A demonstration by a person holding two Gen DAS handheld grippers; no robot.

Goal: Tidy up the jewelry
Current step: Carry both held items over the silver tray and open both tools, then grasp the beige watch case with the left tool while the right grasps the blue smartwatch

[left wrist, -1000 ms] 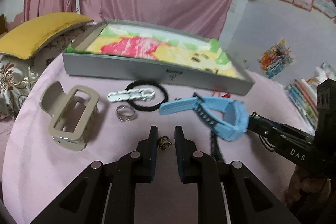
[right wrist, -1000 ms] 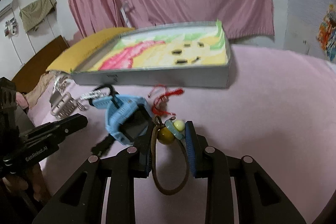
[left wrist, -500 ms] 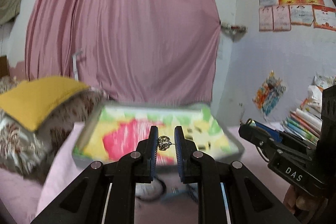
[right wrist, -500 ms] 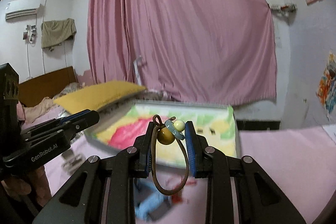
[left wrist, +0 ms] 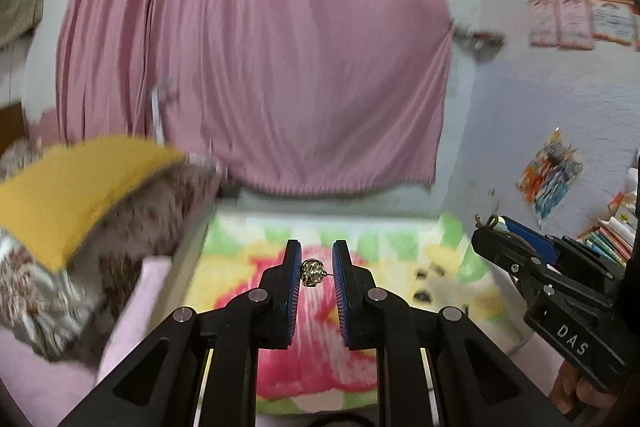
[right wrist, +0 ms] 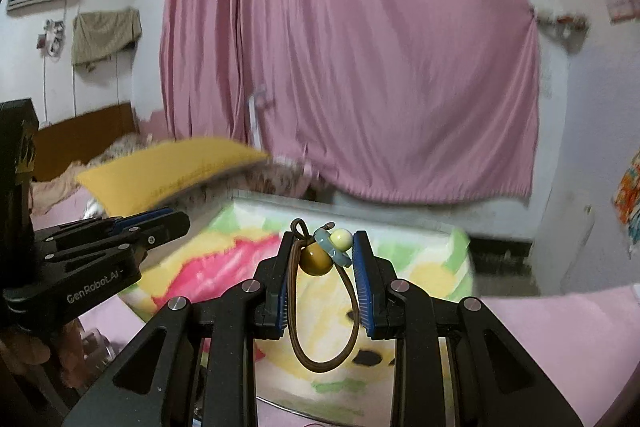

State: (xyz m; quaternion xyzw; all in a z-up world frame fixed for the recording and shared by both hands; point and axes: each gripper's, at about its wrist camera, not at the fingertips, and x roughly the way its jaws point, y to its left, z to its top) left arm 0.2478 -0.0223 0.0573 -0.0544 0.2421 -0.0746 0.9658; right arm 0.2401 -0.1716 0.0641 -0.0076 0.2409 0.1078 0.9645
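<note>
Above the tray (left wrist: 448, 227), with its green, yellow and pink lining, both grippers hang in the air, each holding one small piece. From the left wrist, the left gripper (left wrist: 316, 269) has its jaws nearly together, pinching a small gold stud earring (left wrist: 312, 271) by ball and pin. To the right in the same view the right gripper (left wrist: 516, 239) pokes in from the side, and only a bit of cord shows at its tip, so what it carries cannot be read from here. A few dark little pieces (left wrist: 430, 277) lie blurred on the lining, too soft to name. A yellow pillow (left wrist: 72, 187) rests on a flowered one at the left.

From the right wrist, the load is plain: the narrowly parted jaws of the right gripper (right wrist: 322, 251) clamp a brown hair tie (right wrist: 320, 355) by its beads, one mustard, one pale green, one blue, with the loop dangling below. Here the left gripper (right wrist: 160, 223) enters from the left, seen edge-on, so its earring is hidden. A person's fingers (right wrist: 32, 351) wrap its handle. A pink curtain (right wrist: 360, 67) fills the background, and the pink bedcover (right wrist: 560, 339) shows at the lower right.
</note>
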